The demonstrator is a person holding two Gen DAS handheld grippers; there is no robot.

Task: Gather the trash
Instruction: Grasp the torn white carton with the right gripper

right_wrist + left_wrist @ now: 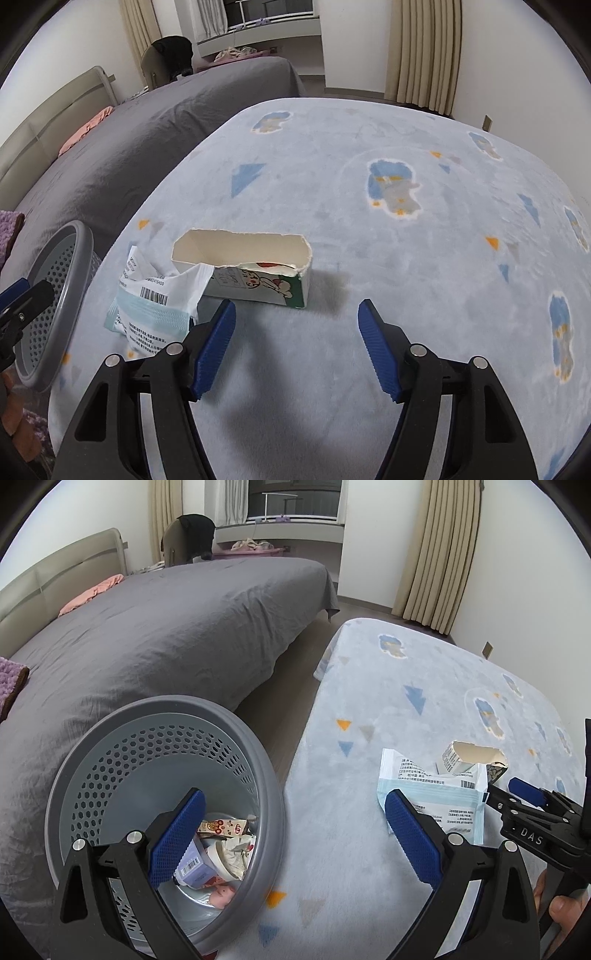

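my right claw (295,321) is spread wide and empty just short of the torn-open white cardboard box (243,269) near the blanket-covered surface's (369,240) left edge; left claw (295,834) released too, over the grey perforated plastic bin (162,775).

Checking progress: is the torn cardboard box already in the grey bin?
No, the torn cardboard box lies on the blue blanket, outside the grey bin.

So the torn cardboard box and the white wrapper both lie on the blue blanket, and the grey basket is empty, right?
Not quite: the grey basket already holds trash, as the left wrist view shows. The torn cardboard box and white wrapper do lie on the blue blanket.
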